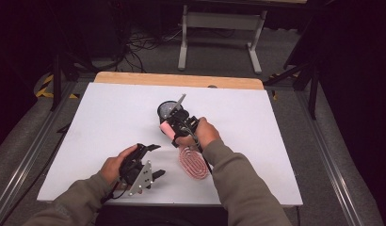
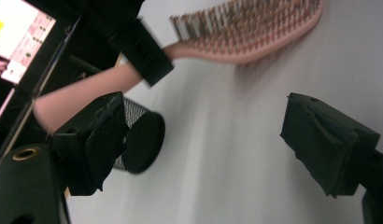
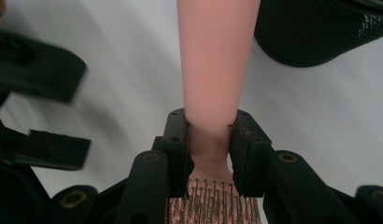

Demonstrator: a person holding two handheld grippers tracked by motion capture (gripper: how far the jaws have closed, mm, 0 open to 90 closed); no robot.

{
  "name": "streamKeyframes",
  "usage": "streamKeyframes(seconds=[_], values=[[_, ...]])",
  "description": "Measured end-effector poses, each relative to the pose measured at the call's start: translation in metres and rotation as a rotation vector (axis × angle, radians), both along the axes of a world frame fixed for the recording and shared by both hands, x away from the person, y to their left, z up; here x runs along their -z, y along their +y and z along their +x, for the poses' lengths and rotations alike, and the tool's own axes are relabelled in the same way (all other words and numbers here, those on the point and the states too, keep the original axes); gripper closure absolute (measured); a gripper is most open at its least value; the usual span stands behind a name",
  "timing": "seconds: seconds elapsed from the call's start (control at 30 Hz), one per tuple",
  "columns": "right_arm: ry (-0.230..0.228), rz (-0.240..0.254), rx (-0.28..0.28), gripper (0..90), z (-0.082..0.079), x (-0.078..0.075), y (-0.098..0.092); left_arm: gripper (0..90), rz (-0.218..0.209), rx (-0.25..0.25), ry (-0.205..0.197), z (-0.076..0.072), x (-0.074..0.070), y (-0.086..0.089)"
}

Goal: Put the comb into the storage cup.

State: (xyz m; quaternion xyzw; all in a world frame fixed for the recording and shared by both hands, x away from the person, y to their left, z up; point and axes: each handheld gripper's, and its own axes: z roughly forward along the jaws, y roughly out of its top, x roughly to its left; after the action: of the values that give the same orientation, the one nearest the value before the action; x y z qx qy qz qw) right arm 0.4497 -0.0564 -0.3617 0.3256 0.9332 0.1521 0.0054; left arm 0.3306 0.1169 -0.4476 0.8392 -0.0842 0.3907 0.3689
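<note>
Left gripper hangs low over the white bench, fingers spread, nothing between them. Right gripper pinches the pink hairbrush at its neck, handle pointing toward the black mesh cup just beyond. Brush held clear of the bench. Right hand hides part of the brush.

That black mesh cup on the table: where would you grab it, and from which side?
Grip the black mesh cup by its rim, coming from above. It stands upright with its open mouth facing up, so one jaw could slip inside, one outside. The left gripper is open and free; the right gripper holds the pink brush.
</note>
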Motion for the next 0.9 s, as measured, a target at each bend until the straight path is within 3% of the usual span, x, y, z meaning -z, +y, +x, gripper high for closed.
streamKeyframes(seconds=[0.3,0.43,0.47,0.5,0.63,0.73,0.8,0.83,0.9], values=[[-0.022,0.003,-0.030,69.8,-0.002,-0.018,0.013,16.6,0.145,0.046,-0.214,-0.005,0.000,-0.030],[-0.013,-0.012,-0.055,69.8,-0.002,-0.022,0.018,17.5,0.283,0.067,-0.353,-0.011,0.007,-0.041],[-0.012,-0.003,-0.059,69.8,-0.002,-0.022,0.019,17.8,0.346,0.078,-0.428,-0.013,0.009,-0.044],[-0.009,-0.002,-0.065,69.8,-0.002,-0.023,0.021,18.4,0.383,0.090,-0.465,-0.014,0.010,-0.046],[-0.003,-0.010,-0.069,69.8,-0.001,-0.025,0.024,21.2,0.447,0.098,-0.545,-0.013,0.016,-0.051],[0.006,0.019,-0.078,69.8,-0.001,-0.030,0.027,25.7,0.492,0.102,-0.586,-0.011,0.017,-0.055],[0.001,0.006,-0.084,69.8,-0.002,-0.031,0.030,30.7,0.500,0.094,-0.613,-0.009,0.019,-0.057],[0.000,0.006,-0.088,69.8,-0.002,-0.032,0.030,32.4,0.530,0.077,-0.644,-0.008,0.019,-0.059],[0.003,0.008,-0.100,69.7,-0.002,-0.035,0.032,35.9,0.528,0.081,-0.675,-0.008,0.019,-0.060]])
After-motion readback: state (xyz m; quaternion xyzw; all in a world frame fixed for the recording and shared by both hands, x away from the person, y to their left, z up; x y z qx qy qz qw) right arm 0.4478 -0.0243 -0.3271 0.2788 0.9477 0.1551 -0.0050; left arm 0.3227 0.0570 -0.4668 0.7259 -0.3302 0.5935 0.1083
